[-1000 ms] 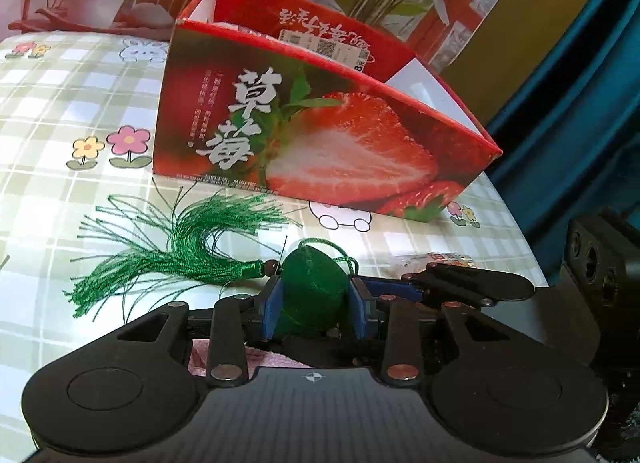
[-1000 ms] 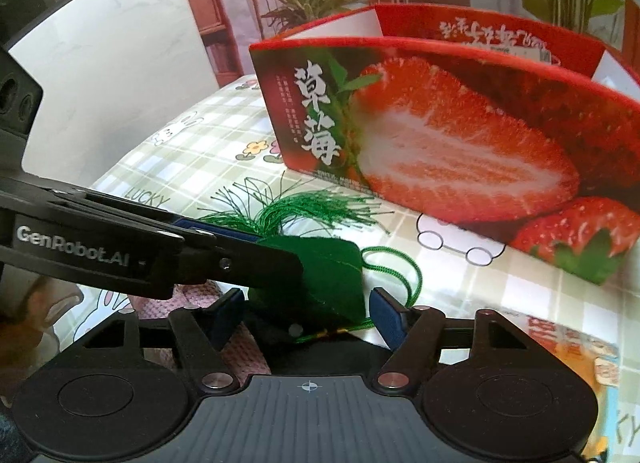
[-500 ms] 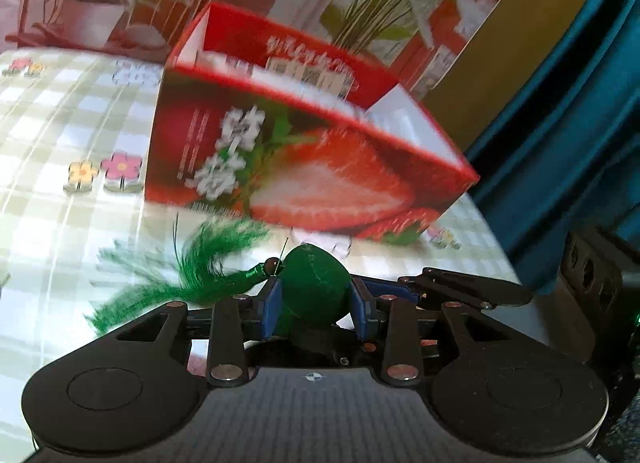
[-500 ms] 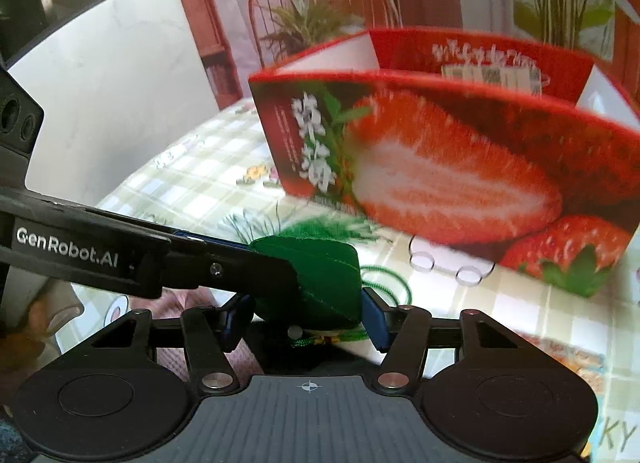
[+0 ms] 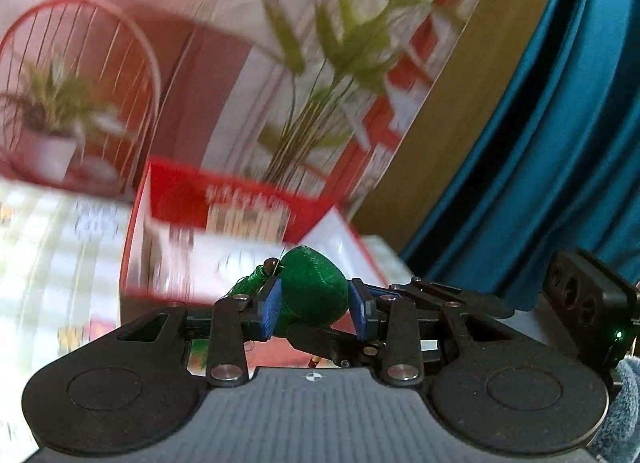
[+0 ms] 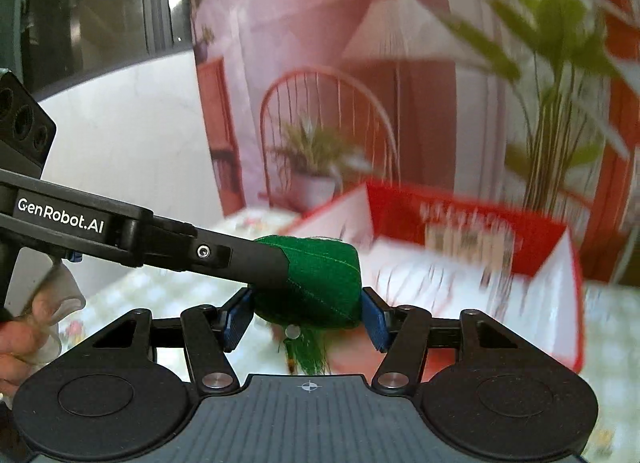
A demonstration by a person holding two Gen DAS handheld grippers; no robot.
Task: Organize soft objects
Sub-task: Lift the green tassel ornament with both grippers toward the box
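One green fabric sachet w/ tassel (image 5: 310,291), one open red cardboard strawberry box (image 5: 240,199), two grippers. My left gripper (image 5: 316,311) is clamped on the sachet, blue pads (image 5: 271,313) pressing it from both sides. My right gripper (image 6: 306,317) has its pads touching the same sachet (image 6: 316,283) left & right, so it's held by both at once. In right view the left gripper's finger (image 6: 224,259) lies across the sachet's top-left; tassel (image 6: 310,351) hangs below. Sachet is in the air, in front of & above the box (image 6: 472,231), whose white inside shows. Checked desk (image 5: 48,247) is blurred.

Vs 1 s ago: sachet was low on the desk w/ tassel spread flat & box front facing me; now it's lifted, tassel off the desk, box seen from above. Right gripper was apart then, closed onto the sachet now.
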